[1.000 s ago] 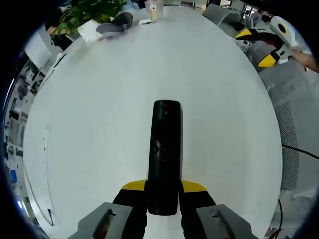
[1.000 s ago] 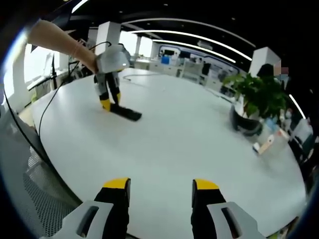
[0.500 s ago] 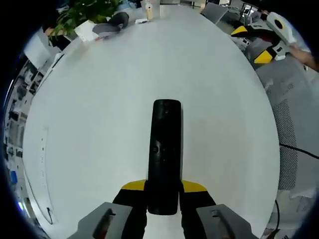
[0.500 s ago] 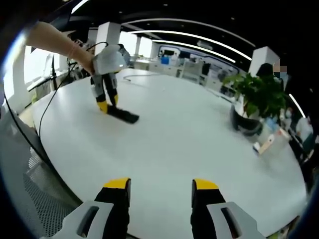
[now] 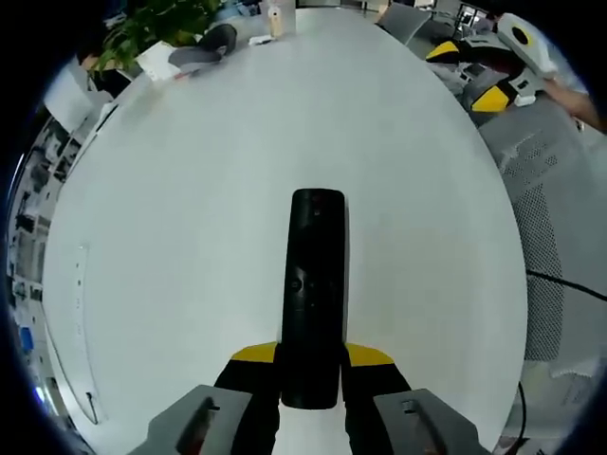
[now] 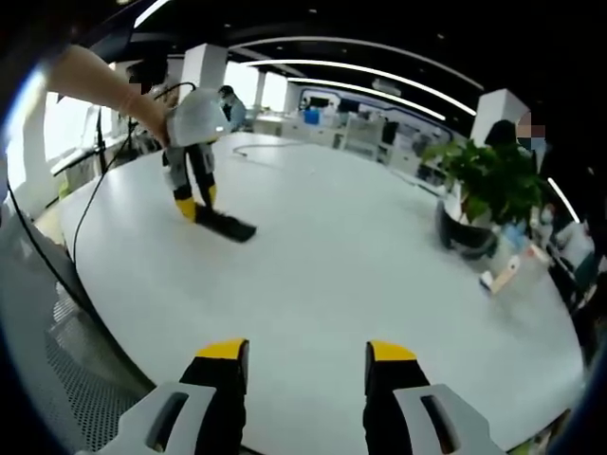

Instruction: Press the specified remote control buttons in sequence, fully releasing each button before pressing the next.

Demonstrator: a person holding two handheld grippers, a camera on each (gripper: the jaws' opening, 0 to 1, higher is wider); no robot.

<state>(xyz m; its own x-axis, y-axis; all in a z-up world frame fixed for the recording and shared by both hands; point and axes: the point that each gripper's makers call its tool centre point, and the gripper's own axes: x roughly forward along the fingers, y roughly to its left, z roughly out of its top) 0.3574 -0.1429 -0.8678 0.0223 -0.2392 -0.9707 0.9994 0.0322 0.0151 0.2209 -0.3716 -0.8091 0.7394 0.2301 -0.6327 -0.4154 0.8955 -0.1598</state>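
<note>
Left gripper view puts your left tool (image 5: 311, 365) clamped on the near end of the remote control (image 5: 314, 284), its yellow-tipped jaws pressed against either side of the black body, which lies flat on the white desk (image 5: 190, 237). From the right gripper view you can see the same hold from across the desk: the left tool stands nearly upright over the remote, well away from your right tool (image 6: 306, 365), whose jaws are spread with nothing between them and hover near the desk edge. The risk, as I judge it, is the long reach: coming in fast with one jaw tip, you may hit a neighbouring button, or tip the far end up, since only one end is pinned. The remote's long axis runs straight out along the left tool's jaws, buttons facing up, far end pointing toward the plant (image 5: 156, 24).
</note>
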